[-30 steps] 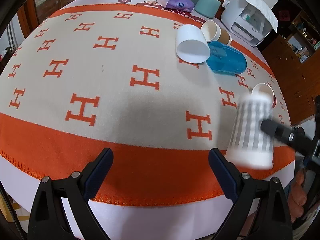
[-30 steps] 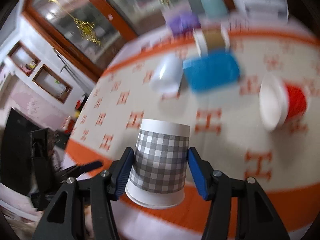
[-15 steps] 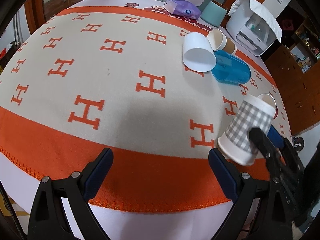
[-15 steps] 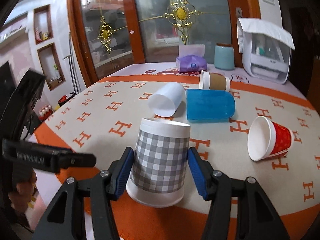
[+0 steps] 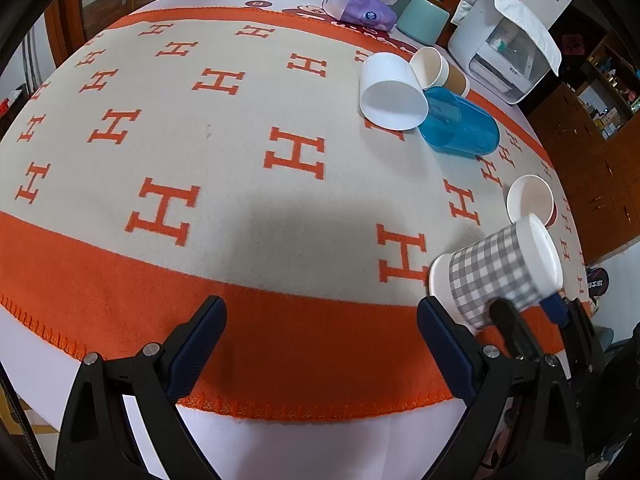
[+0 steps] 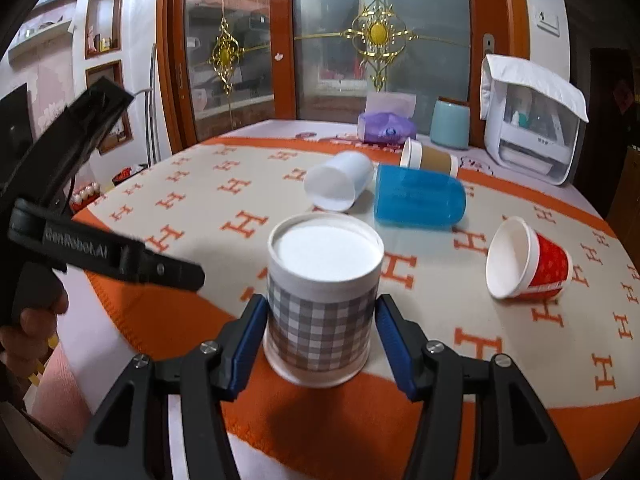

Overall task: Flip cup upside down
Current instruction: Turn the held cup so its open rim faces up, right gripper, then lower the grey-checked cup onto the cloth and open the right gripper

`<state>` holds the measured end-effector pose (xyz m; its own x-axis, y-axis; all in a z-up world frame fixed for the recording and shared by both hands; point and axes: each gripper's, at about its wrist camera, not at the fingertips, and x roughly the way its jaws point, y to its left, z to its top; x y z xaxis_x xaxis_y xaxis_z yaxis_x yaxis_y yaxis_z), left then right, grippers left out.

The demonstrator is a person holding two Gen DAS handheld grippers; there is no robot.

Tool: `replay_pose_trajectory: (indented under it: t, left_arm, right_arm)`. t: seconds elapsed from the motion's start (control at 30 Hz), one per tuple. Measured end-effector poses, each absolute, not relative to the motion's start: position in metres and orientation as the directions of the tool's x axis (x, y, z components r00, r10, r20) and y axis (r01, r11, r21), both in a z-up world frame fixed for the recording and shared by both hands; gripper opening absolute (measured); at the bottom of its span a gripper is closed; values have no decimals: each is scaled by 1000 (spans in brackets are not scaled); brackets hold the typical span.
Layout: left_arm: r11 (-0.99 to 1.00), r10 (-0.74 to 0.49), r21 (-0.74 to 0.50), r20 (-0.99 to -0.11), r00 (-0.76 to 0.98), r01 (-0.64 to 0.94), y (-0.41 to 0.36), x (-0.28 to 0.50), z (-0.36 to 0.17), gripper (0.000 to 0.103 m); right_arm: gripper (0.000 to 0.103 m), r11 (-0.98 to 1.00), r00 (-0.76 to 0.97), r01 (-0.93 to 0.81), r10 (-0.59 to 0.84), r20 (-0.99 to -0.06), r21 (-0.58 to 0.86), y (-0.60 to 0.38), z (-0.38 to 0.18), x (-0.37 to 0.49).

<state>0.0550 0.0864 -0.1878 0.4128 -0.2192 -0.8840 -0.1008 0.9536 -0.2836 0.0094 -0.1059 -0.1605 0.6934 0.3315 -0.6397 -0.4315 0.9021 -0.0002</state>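
A grey-and-white checked paper cup (image 6: 322, 300) sits between the blue pads of my right gripper (image 6: 322, 330), which is shut on it. The cup is upside down, its white base on top and its rim low over the orange border of the cloth. In the left wrist view the same cup (image 5: 496, 272) shows tilted at the right, held by the right gripper (image 5: 524, 312). My left gripper (image 5: 320, 340) is open and empty over the cloth's near edge. The left gripper's body (image 6: 80, 240) shows at the left of the right wrist view.
On the H-patterned tablecloth (image 5: 240, 128) lie a white cup (image 5: 390, 94), a blue cup (image 5: 460, 128), a brown-sleeved cup (image 5: 438, 72) and a red cup (image 6: 526, 266), all on their sides. A tissue pack (image 6: 386, 128), teal canister (image 6: 450, 124) and white appliance (image 6: 528, 120) stand at the back.
The right gripper has swung the checked cup down toward the cloth's near border; the cup's white base now faces up. The left gripper has stayed open and nearly still.
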Motion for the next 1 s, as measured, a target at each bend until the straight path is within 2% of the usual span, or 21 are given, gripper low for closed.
replay_pose_trajectory:
  t: [0.37, 0.83, 1.0]
  left_arm:
    - [959, -213, -272, -880, 424, -81, 83, 52, -186, 95]
    - [965, -193, -247, -899, 393, -92, 80, 48, -185, 95]
    - [973, -181, -224, -894, 410, -59, 70, 38, -171, 95]
  right_arm:
    - [57, 910, 687, -415, 315, -655, 3, -103, -163, 14]
    - [58, 919, 639, -381, 341, -689, 102, -122, -150, -1]
    - [58, 947, 618, -306, 273, -737, 94, -131, -134, -2]
